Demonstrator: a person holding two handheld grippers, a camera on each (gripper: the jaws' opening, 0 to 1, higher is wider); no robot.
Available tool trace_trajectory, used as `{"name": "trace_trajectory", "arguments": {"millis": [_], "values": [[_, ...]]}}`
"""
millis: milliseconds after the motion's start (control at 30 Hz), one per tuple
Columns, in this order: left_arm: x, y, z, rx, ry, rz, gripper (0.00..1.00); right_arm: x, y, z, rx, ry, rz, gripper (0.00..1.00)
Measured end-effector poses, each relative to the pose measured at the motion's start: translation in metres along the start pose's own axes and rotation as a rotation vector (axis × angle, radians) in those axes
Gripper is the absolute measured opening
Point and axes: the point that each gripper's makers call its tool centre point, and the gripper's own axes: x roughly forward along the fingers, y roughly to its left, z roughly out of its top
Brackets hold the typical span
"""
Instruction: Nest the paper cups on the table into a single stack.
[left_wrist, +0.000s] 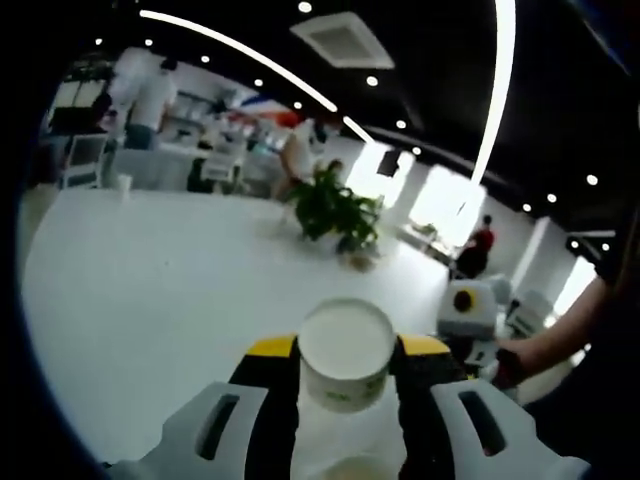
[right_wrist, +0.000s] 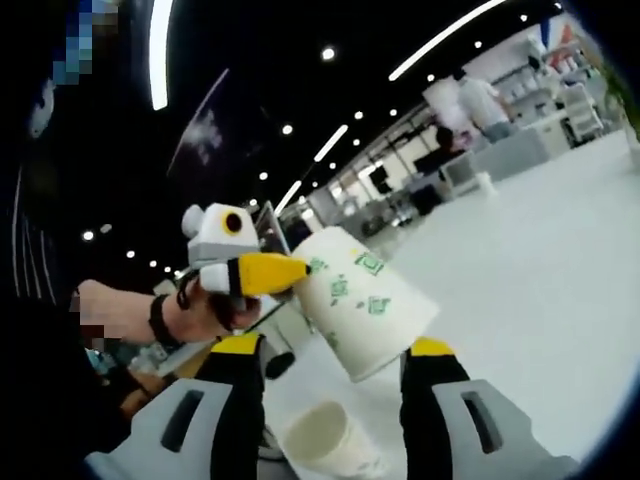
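1. White table (left_wrist: 150, 300): broad and mostly bare, running far back toward a distant edge. Wide open surface to the left of the cups in the left gripper view. Same tabletop in the right gripper view, open to the right.
2. Potted plant (left_wrist: 335, 210): stands well back on the table, beyond the cups, far from both grippers.
3. People stand among desks beyond the far table edge; a small white cup (left_wrist: 124, 184) sits alone near that edge.
4. Left gripper (left_wrist: 345, 385): jaws pinched on the raised cup (left_wrist: 346, 350), one yellow-tipped jaw on each side wall. In the right gripper view it (right_wrist: 270, 272) enters from the left, held by a hand (right_wrist: 130, 312), its yellow tip against the raised cup's (right_wrist: 360, 300) rim end.
5. Raised cup: white paper with green markings, off the table. Long axis tilted, close to lying over; the flat base faces the left camera. Contents cannot be told.
6. Right gripper (right_wrist: 330, 400): jaws spread, nothing between them touching either; the raised cup hangs just beyond the tips.
7. Lower cup (right_wrist: 325, 440): sits below the raised one, mouth open toward the camera, nothing visible inside. Its rim (left_wrist: 350, 468) shows at the bottom of the left gripper view.
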Motion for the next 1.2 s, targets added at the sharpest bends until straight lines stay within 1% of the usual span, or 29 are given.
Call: {"name": "trace_trajectory", "arguments": {"millis": [100,300,367,500,567,733,867,1033,1200], "values": [[-0.003,0.001,0.000,-0.022,-0.005,-0.006,0.36,-0.001,0.002,0.000,-0.003,-0.001,0.008,0.49],[-0.006,-0.003,0.000,-0.048,-0.016,-0.033,0.36,-0.004,0.006,0.007,0.019,-0.035,0.027,0.43],[-0.007,-0.005,0.002,-0.047,-0.027,-0.040,0.36,-0.005,0.009,0.010,0.026,-0.047,0.046,0.43],[-0.010,-0.007,0.005,-0.089,-0.048,-0.058,0.36,-0.009,0.015,0.019,0.049,-0.084,0.079,0.40],[-0.011,-0.009,0.006,-0.109,-0.056,-0.072,0.36,-0.011,0.015,0.021,0.063,-0.092,0.088,0.37],[-0.013,-0.011,0.002,-0.139,-0.050,-0.088,0.36,-0.014,0.015,0.028,0.078,-0.115,0.098,0.30],[-0.014,-0.013,-0.002,-0.145,-0.046,-0.097,0.36,-0.017,0.014,0.032,0.094,-0.132,0.104,0.24],[-0.016,-0.015,-0.003,-0.151,-0.046,-0.107,0.37,-0.018,0.015,0.033,0.105,-0.135,0.115,0.15],[-0.018,-0.014,-0.007,-0.175,-0.045,-0.114,0.37,-0.019,0.018,0.033,0.113,-0.137,0.128,0.11]]}}
